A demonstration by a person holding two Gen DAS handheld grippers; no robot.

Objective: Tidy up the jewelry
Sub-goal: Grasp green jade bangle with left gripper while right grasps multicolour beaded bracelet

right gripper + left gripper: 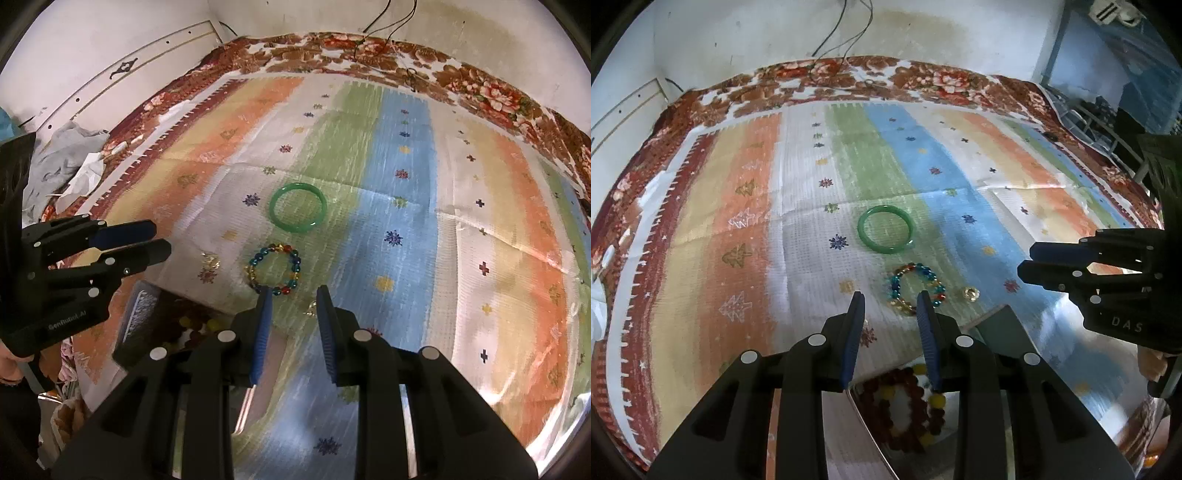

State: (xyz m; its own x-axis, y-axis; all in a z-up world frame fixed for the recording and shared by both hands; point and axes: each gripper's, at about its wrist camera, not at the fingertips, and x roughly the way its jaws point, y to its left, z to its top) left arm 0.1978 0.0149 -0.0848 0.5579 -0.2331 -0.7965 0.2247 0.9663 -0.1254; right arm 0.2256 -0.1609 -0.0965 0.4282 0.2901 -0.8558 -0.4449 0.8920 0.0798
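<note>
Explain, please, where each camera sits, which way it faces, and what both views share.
Left wrist: on the left gripper, facing forward and down at the striped cloth; own open fingers show, right gripper at right edge.
Right wrist: on the right gripper, facing likewise; left gripper at left edge.
Shared: green bangle, beaded bracelet, box.

The dark-beaded bracelet [908,410] in the box [1008,325] is partly hidden behind the left hand-held gripper [891,295]. Beside the multicoloured bead bracelet [274,272], a small pale ring [312,308] is too small to make out and partly hidden by the right hand-held gripper [294,290].
</note>
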